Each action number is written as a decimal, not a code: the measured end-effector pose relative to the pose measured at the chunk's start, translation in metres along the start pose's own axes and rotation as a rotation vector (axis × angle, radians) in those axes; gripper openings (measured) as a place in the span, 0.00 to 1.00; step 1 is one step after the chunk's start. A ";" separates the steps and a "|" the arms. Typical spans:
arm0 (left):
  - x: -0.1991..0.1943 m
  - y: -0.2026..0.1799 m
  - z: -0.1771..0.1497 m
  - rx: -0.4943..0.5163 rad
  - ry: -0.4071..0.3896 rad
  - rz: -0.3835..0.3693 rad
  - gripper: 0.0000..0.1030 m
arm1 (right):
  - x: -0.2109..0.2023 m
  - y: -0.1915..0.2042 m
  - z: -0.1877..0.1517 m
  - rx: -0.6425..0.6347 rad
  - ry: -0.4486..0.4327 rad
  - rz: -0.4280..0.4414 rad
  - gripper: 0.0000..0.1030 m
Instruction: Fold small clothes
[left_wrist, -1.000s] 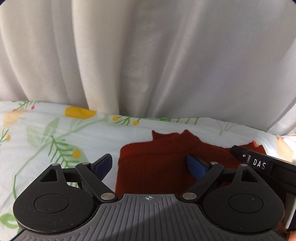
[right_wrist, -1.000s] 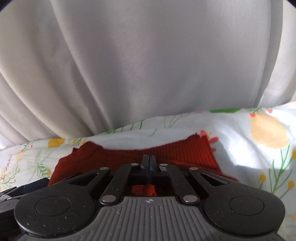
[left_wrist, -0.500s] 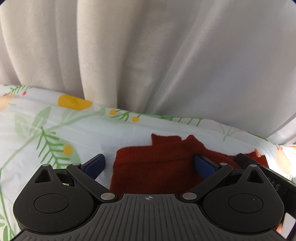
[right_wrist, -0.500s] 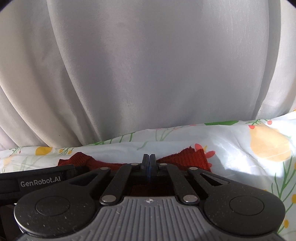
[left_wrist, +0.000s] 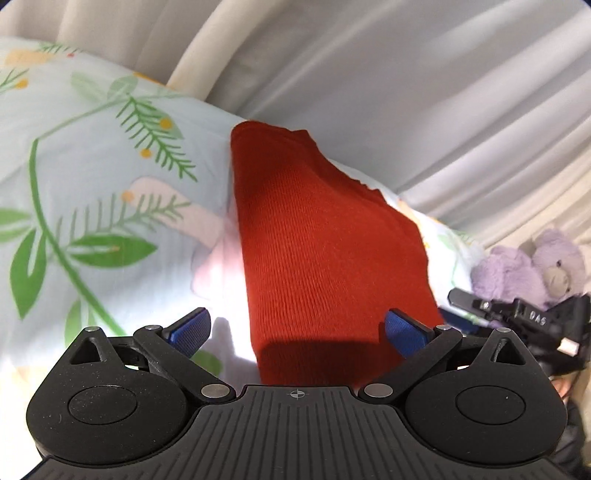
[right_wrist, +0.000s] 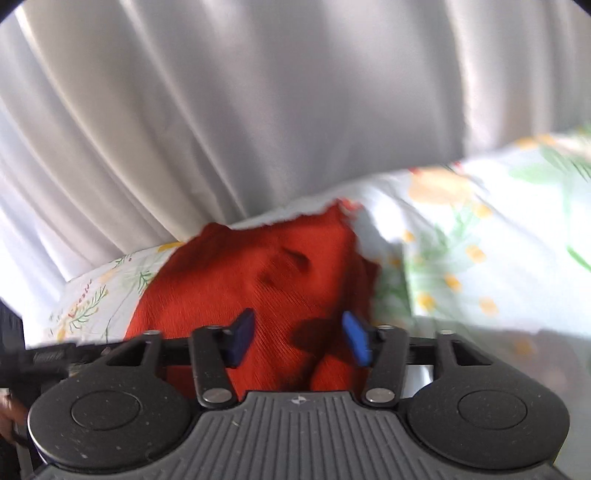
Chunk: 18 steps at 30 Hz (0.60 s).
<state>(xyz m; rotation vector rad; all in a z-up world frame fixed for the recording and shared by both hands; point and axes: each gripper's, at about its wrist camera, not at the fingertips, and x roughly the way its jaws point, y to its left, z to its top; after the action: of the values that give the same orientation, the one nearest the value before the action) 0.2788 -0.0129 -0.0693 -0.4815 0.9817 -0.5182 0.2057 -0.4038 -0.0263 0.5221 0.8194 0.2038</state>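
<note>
Now released: the right gripper (right_wrist: 299, 338) has just been opening, pads clear of the red knit garment (left_wrist: 325, 243) lying folded on the floral bedsheet (left_wrist: 92, 206); the left gripper (left_wrist: 295, 332) gapes empty. Springy knit may unfold.

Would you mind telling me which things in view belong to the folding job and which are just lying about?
Part of the job:
red knitted garment
left gripper, open
right gripper, jaws just opened, free of the cloth

Just lying about:
purple plush toy
white curtain
floral bedsheet
</note>
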 end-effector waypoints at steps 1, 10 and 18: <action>-0.001 0.001 0.000 -0.012 -0.014 -0.005 1.00 | -0.005 -0.009 -0.005 0.056 0.014 0.056 0.59; 0.036 0.001 0.030 -0.090 0.057 -0.084 1.00 | 0.029 -0.053 -0.010 0.332 0.054 0.201 0.60; 0.052 0.020 0.044 -0.158 0.070 -0.147 0.99 | 0.034 -0.064 0.011 0.292 0.080 0.148 0.60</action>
<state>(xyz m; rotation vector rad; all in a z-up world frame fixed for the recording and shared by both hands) 0.3442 -0.0228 -0.0940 -0.6847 1.0640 -0.5951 0.2351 -0.4504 -0.0748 0.8552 0.8947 0.2442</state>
